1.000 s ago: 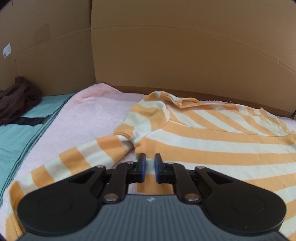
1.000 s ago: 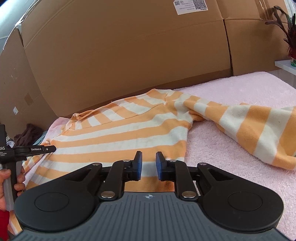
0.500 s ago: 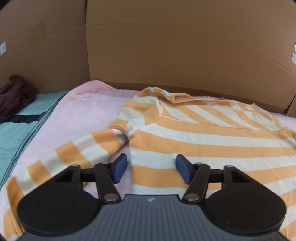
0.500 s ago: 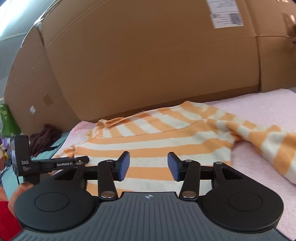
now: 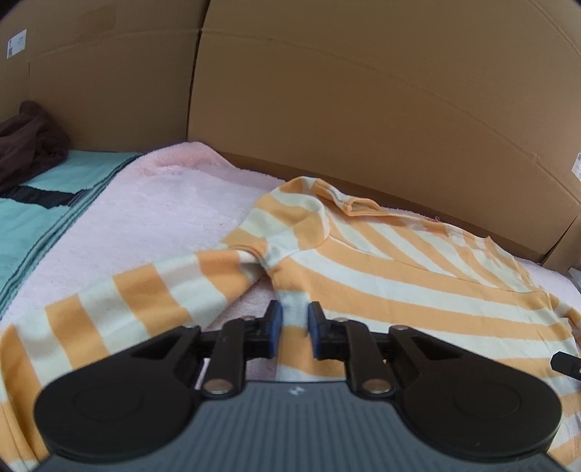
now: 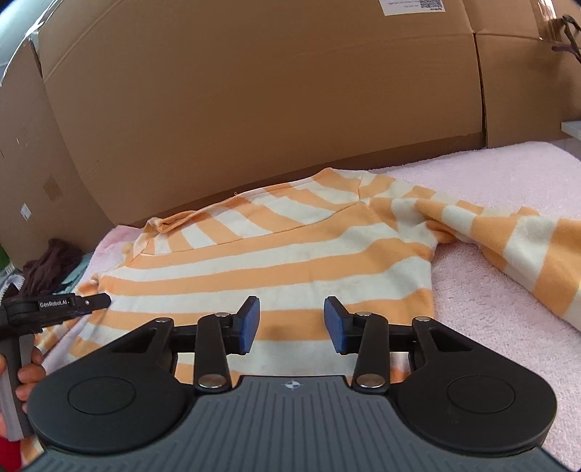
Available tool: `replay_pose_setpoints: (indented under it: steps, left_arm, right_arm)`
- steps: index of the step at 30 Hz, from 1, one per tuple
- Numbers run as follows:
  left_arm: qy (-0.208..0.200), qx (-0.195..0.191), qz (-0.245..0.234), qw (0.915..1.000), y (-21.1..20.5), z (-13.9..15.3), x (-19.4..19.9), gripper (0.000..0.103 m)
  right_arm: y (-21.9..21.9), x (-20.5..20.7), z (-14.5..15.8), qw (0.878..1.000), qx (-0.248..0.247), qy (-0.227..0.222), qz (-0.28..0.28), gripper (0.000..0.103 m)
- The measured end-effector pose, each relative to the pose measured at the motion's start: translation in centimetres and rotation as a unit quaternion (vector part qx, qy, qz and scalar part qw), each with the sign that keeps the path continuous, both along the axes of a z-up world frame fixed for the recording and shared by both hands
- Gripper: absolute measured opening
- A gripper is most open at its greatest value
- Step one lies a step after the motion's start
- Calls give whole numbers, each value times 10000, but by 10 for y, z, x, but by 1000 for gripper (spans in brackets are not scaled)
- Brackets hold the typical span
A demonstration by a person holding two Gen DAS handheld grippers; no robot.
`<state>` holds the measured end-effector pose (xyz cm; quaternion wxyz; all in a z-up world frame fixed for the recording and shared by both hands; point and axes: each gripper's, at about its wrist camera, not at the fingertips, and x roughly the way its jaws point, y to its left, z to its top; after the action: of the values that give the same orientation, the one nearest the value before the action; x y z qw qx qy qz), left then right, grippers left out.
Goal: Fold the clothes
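- The left gripper point(image 5: 293, 325) sits low at 6 o'clock in the left wrist view. Its jaws are narrow and closing, with the side edge of the striped sweater point(image 5: 399, 290) in the gap. It is hard to tell if the blue pads point(image 5: 275, 323) press the cloth yet.
- That spot is just under the armpit, likely because it is a good place to pick up the side for a fold.
- The right gripper point(image 6: 293, 325) is at 6 o'clock in the right wrist view. Its jaws are about half wide and closing. The sweater's bottom part lies under the gap, not pinched.
- At 9 o'clock in that view, a hand point(image 6: 27, 374) holds the other tool, which reads "GenRobot.AI".
- The sweater lies flat and spread on a pink towel point(image 6: 508, 174), front down or up cannot be told. It is spread out so it can be folded.
- One sleeve point(image 5: 120, 301) goes out to 8 o'clock in the left wrist view; the other sleeve point(image 6: 508, 239) goes to 3 o'clock in the right wrist view.
- A teal cloth point(image 5: 40, 203) and a dark brown garment point(image 5: 29, 141) wait at 9 o'clock.
- Far back stand cardboard boxes point(image 6: 254, 109). A white sticker point(image 6: 414, 5) at 12 o'clock is too small to read.
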<state>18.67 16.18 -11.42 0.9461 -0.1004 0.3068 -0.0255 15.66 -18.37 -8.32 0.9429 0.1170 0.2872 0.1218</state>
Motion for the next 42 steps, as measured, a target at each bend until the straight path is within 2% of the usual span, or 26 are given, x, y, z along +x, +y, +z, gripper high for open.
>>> replay_pose_setpoints:
  steps: [2, 4, 7, 9, 10, 11, 13, 17, 19, 20, 22, 26, 29, 33, 34, 35, 37, 39, 40, 42]
  left_arm:
    - [6, 262, 50, 9996, -1, 0, 4, 16]
    - [-4, 302, 165, 9994, 2, 0, 5, 17]
    - [-38, 281, 364, 9989, 4, -2, 1, 18]
    - [-66, 556, 531, 9970, -5, -1, -2, 20]
    - [-75, 755, 581, 9954, -11, -1, -2, 21]
    - [-68, 940, 628, 9936, -16, 0, -2, 26]
    - [-42, 1139, 690, 9911, -19, 0, -1, 31]
    - [-45, 1047, 731, 9918, -14, 0, -1, 34]
    - [-61, 1012, 732, 9921, -13, 1, -1, 35]
    - [-66, 1036, 728, 9919, -15, 1, -1, 37]
    - [-79, 1087, 725, 9914, -17, 0, -2, 38]
    - [-111, 1143, 739, 9906, -19, 1, -2, 41]
    - [-122, 1097, 749, 9911, -18, 1, -3, 42]
    - [-140, 1063, 755, 9914, -17, 2, -3, 43]
    - [-187, 1057, 761, 9913, -17, 2, -4, 43]
    - [-265, 1044, 770, 9912, -17, 3, -6, 43]
    - [-471, 1041, 796, 9903, -18, 6, -13, 43]
    - [-796, 1199, 820, 9862, -22, 12, -24, 42]
    - [-888, 1362, 732, 9840, -28, 18, -25, 39]
    - [-976, 1600, 447, 9813, -40, 31, -24, 40]
  right_arm:
    - [9, 1, 1, 9996, -291, -16, 54, 49]
    - [10, 2, 1, 9994, -319, -16, 136, 57]
    - [7, 3, 0, 9996, -212, -7, 187, 57]
    - [5, 3, 0, 9997, -135, -2, 180, 57]
    - [4, 2, 0, 9998, -150, -8, 123, 55]
    - [4, 2, 1, 9998, -171, -16, 53, 47]
    - [-8, 1, 1, 9993, 10, 0, -382, 39]
    - [-51, -3, 0, 9916, 645, 26, -1118, 37]
    - [-62, -3, 8, 9900, 612, -10, -1268, 42]
    - [-65, -2, 15, 9904, 614, -91, -1232, 42]
    - [-63, 8, 30, 9941, 691, -198, -810, 42]
    - [-20, 48, 47, 9994, 255, -140, 193, 41]
    - [15, 87, 41, 9975, -283, -14, 655, 40]
    - [23, 142, 17, 9982, -361, 395, 258, 40]
    - [22, 153, 12, 9981, -472, 390, 102, 31]
    - [19, 161, 10, 9972, -697, 275, -75, 25]
    - [14, 172, 7, 9869, -1441, 20, -727, 25]
    - [-7, 174, 6, 9905, -989, -48, -959, 28]
    - [-18, 174, 6, 9921, -685, -70, -1045, 30]
    - [-38, 172, 3, 9947, -7, -37, -1026, 30]
